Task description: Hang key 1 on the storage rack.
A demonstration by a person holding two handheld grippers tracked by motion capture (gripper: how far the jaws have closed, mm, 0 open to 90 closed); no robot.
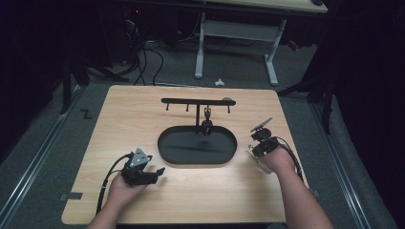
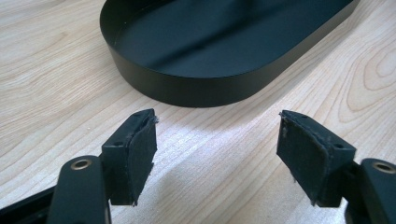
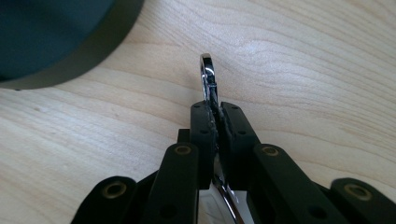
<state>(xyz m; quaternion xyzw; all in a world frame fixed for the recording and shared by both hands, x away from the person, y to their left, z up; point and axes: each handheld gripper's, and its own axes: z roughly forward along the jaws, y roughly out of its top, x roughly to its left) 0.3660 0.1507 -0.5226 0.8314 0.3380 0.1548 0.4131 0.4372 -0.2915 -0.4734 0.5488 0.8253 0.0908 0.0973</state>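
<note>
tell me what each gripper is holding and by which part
The right gripper is shut on a thin shiny metal piece, clamped partway along with its rounded end sticking out beyond the jaws. The left gripper is open, holding nothing.

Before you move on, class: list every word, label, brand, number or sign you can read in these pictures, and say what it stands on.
None: no readable text on the wooden table, the black oval tray, the hook stand, either gripper, or the metal clip.
Black Z-like mark on the floor: tape perhaps, not clearly a letter.

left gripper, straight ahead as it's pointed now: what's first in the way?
Likely the near wall of the black oval tray. The left gripper is open, with bare tabletop between it and the tray; depth is hard to judge.
</note>
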